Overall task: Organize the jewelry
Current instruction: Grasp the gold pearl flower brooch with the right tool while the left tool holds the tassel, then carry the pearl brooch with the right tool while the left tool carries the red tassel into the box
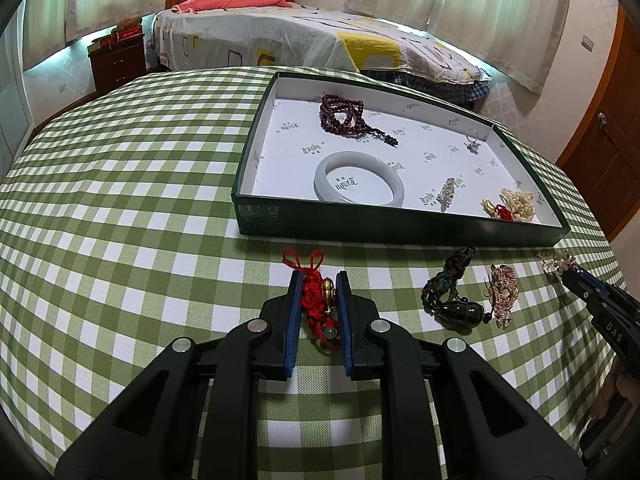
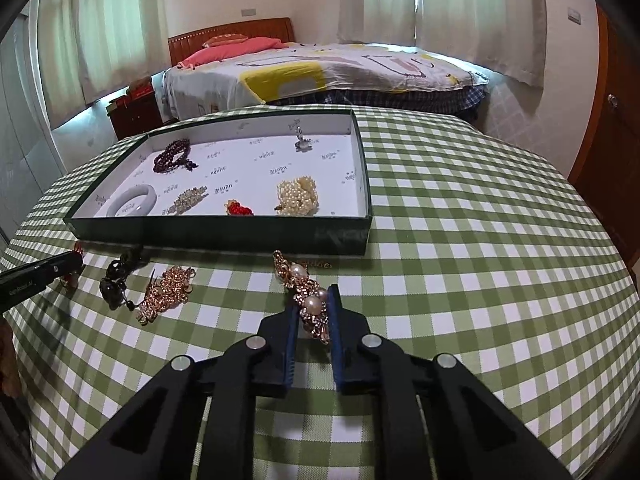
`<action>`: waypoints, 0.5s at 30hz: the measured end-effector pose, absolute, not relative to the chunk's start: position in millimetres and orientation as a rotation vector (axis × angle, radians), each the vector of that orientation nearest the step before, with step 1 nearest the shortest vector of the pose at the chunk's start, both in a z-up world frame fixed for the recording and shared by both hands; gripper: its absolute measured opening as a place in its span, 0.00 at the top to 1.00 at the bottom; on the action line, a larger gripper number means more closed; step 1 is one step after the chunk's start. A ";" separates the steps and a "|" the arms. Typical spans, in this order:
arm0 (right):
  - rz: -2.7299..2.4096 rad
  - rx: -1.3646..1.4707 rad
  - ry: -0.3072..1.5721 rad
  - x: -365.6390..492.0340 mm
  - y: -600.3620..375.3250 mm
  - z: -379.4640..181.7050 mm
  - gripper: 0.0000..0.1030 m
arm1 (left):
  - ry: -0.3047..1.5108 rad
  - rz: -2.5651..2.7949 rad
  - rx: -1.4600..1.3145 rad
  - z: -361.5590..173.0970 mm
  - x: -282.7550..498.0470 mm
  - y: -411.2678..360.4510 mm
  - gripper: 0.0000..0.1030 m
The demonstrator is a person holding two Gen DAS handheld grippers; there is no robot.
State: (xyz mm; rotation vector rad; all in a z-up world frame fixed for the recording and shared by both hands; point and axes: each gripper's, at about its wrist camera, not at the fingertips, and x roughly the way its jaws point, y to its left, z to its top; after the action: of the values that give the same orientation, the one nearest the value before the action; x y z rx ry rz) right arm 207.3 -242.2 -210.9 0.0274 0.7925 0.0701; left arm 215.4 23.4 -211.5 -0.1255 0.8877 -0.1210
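Observation:
My left gripper point(image 1: 319, 280) is shut on a red knotted cord charm with a gold piece point(image 1: 316, 296), just in front of the dark green tray point(image 1: 360, 222). My right gripper point(image 2: 314, 300) is shut on a gold brooch with pearls point(image 2: 308, 296), which lies on the checked cloth before the tray point(image 2: 224, 236). Inside the tray lie dark red beads point(image 1: 344, 116), a pale jade bangle point(image 1: 358, 178), a ring point(image 1: 472, 140), a crystal clip point(image 1: 447, 190) and a pearl cluster point(image 2: 298, 196) beside a small red-and-gold piece point(image 2: 239, 208).
On the cloth between the grippers lie a dark beaded strand with a black gourd pendant point(image 1: 454, 304) and a rose-gold sequin brooch point(image 1: 502, 290). A bed point(image 1: 304, 36) and a nightstand point(image 1: 116, 60) stand beyond the table's far edge. A wooden door point(image 1: 604, 152) is at right.

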 end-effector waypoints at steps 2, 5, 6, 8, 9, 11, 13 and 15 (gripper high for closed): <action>0.070 0.029 0.791 206.9 -242.5 -210.5 0.86 | 0.885 -0.120 -0.124 -210.9 215.0 23.3 0.84; 0.068 0.032 0.794 207.7 -242.5 -211.7 0.86 | 0.881 -0.120 -0.123 -209.4 214.0 22.5 0.84; 0.068 0.035 0.795 207.8 -242.8 -212.0 0.86 | 0.880 -0.121 -0.123 -208.9 213.6 22.4 0.84; 0.068 0.037 0.797 208.1 -243.5 -212.3 0.86 | 0.879 -0.121 -0.122 -208.6 213.4 22.2 0.84; 0.068 0.038 0.797 208.1 -243.7 -212.2 0.86 | 0.878 -0.121 -0.121 -208.3 213.3 21.8 0.84; 0.069 0.038 0.797 208.2 -243.5 -212.3 0.86 | 0.878 -0.121 -0.121 -208.4 213.4 21.8 0.84; 0.070 0.039 0.796 208.3 -243.6 -212.2 0.86 | 0.876 -0.121 -0.120 -207.4 212.4 21.2 0.84; 0.072 0.041 0.794 209.0 -242.5 -211.6 0.86 | 0.872 -0.121 -0.117 -206.7 211.5 20.8 0.84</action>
State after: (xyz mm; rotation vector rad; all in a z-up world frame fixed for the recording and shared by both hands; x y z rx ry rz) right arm 209.0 -242.5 -211.6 0.0409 0.7937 0.0716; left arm 211.5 20.8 -206.7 -0.1171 0.8722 -0.1209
